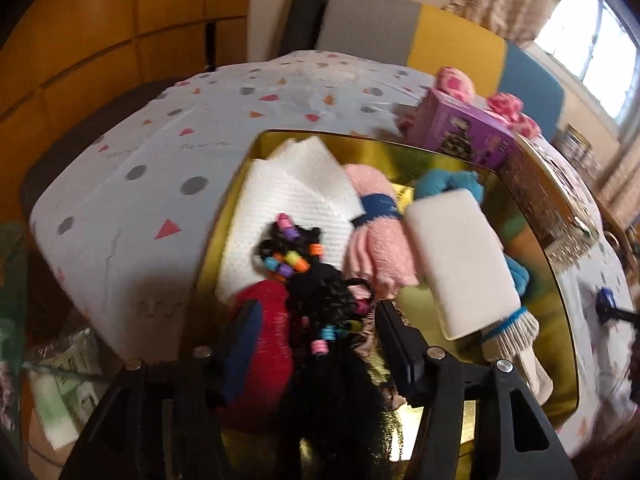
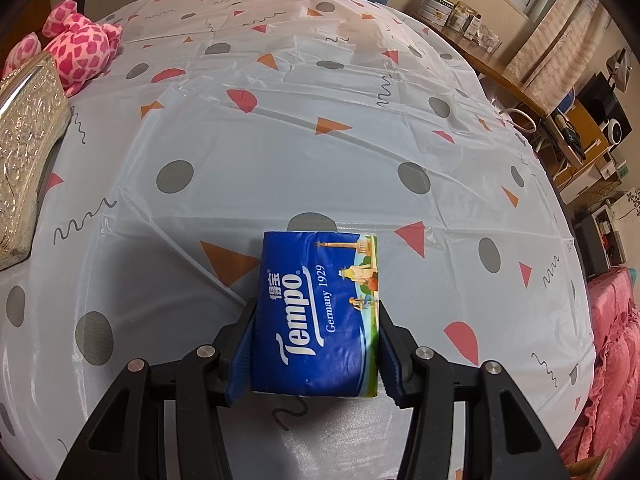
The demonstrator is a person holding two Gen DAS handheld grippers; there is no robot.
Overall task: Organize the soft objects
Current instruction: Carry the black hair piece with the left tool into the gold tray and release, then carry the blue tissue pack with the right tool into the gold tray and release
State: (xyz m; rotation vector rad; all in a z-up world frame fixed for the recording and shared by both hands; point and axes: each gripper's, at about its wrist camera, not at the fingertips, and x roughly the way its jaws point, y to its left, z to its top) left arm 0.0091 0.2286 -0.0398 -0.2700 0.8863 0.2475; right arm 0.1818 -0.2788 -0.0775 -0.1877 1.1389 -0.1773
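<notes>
Jaws: left gripper (image 1: pixel 316 344) gapes over the filled gold tin (image 1: pixel 532 240), right gripper (image 2: pixel 314 346) clamps the Tempo tissue pack (image 2: pixel 318 312) (pink plush (image 2: pixel 80 54) also unpacked).

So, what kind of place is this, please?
Probably a lived-in room at home: a table under a patterned plastic tablecloth, a curtained window, and cluttered shelves with tins and small appliances beside it.
</notes>
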